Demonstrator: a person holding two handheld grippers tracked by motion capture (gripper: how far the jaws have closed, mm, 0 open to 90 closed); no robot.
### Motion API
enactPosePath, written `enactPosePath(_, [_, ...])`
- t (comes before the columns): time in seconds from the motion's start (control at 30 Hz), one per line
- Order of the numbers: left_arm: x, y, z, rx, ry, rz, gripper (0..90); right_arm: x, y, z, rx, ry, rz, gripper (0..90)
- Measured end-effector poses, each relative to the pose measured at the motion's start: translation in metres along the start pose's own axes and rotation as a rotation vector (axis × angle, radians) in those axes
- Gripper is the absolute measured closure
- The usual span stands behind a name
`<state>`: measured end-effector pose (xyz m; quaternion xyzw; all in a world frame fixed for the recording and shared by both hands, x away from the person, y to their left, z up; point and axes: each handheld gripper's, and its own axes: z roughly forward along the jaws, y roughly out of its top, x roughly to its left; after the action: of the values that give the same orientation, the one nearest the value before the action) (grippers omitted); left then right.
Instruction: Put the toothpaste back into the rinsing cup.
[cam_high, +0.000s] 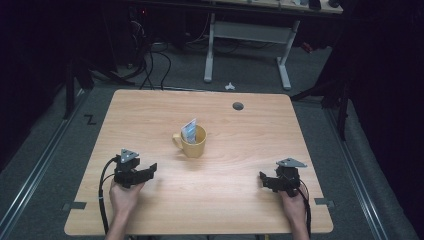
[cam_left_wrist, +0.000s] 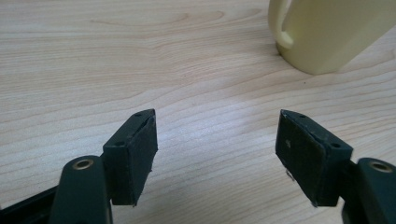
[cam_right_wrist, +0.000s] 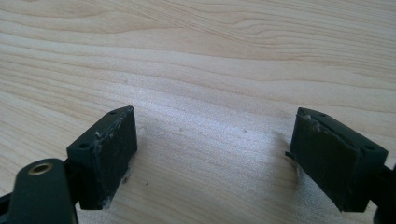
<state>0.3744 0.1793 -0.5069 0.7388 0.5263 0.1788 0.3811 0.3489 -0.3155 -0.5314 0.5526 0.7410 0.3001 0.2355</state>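
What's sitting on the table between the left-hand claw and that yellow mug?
Nothing: in the left gripper view, only bare wood lies between the open left gripper and the yellow mug. The high view agrees.

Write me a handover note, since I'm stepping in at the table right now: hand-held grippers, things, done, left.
Left hand-held gripper: jaws open, empty, low over the table, aimed toward the yellow mug.
Right hand-held gripper: jaws open, empty, bare wood ahead.
The mug stands upright mid-table, handle on the left gripper's side, a small packet sticking up out of it.
Done: nothing gripped.
Left: probably reach the mug or packet; the left gripper is nearer.
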Motion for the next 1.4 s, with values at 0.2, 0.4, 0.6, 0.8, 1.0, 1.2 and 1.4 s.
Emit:
enactPosePath(0.2, [0.002, -0.002, 0.006, 0.011, 0.021, 0.008, 29.9, 0.0, 0.0, 0.0, 0.0, 0.0, 0.0, 14.9])
enactPosePath(0.4, [0.002, -0.004, 0.012, 0.024, 0.036, 0.013, 29.8, 0.0, 0.0, 0.0, 0.0, 0.0, -0.001, 14.9])
enactPosePath(0.6, [0.001, -0.008, 0.017, 0.04, 0.05, 0.027, 29.7, 0.0, 0.0, 0.0, 0.0, 0.0, -0.001, 14.9])
enactPosePath(0.8, [0.001, -0.009, 0.018, 0.037, 0.064, 0.037, 29.5, 0.0, 0.0, 0.0, 0.0, 0.0, 0.0, 14.9])
enactPosePath(1.0, [0.002, -0.011, 0.022, 0.049, 0.08, 0.054, 29.5, 0.0, 0.0, 0.0, 0.0, 0.0, 0.0, 14.8])
enactPosePath(1.2, [0.003, -0.014, 0.024, 0.036, 0.088, 0.048, 30.5, 0.0, 0.0, 0.0, 0.001, -0.001, 0.001, 14.9])
enactPosePath(1.4, [0.0, -0.017, 0.025, 0.017, 0.115, 0.058, 30.7, 0.0, 0.0, 0.0, 0.001, -0.001, 0.002, 14.9])
